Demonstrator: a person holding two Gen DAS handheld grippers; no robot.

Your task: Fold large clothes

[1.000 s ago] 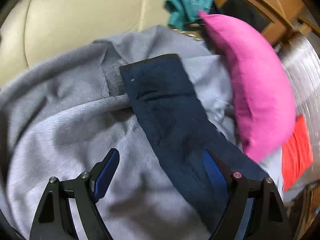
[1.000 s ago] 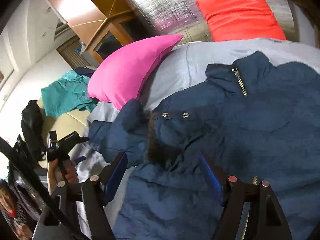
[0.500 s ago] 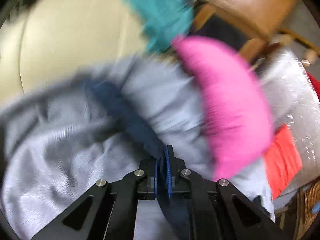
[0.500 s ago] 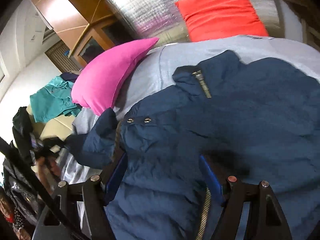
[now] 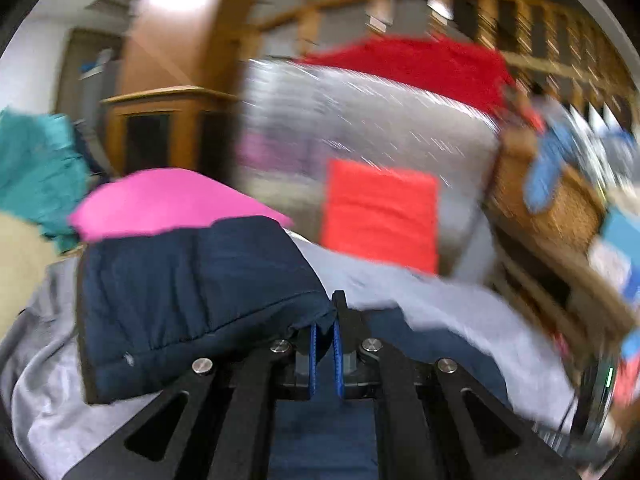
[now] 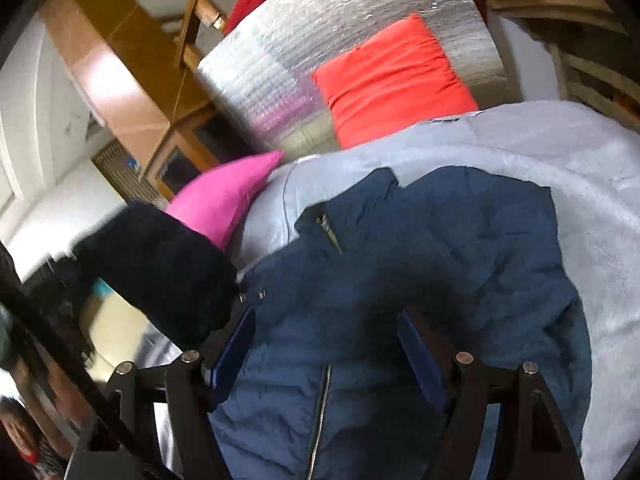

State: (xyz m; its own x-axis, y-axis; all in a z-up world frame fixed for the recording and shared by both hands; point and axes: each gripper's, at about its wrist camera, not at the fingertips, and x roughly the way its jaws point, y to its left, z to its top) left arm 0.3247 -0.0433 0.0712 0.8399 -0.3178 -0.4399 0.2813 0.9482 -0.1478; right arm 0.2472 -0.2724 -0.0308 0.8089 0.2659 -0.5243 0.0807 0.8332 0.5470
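Two grippers: left gripper (image 5: 325,354) fingers pinch the navy jacket (image 6: 420,280) sleeve (image 5: 192,300), lifted. Right gripper (image 6: 326,354) fingers spread wide, empty, above the jacket's zipper (image 6: 320,420), grey blanket (image 6: 580,184) bordering.

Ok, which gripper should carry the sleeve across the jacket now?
Left. The left gripper is already shut on the navy sleeve, lifted off the bed. The right gripper is open over the jacket body, holding nothing.

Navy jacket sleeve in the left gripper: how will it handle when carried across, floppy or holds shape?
Likely floppy but bulky: the sleeve drapes over the left gripper in a rounded, puffy fold, so it probably sags rather than creasing sharply. The quilted padding suggests it is light for its size. It may spring back open once released onto the jacket body.
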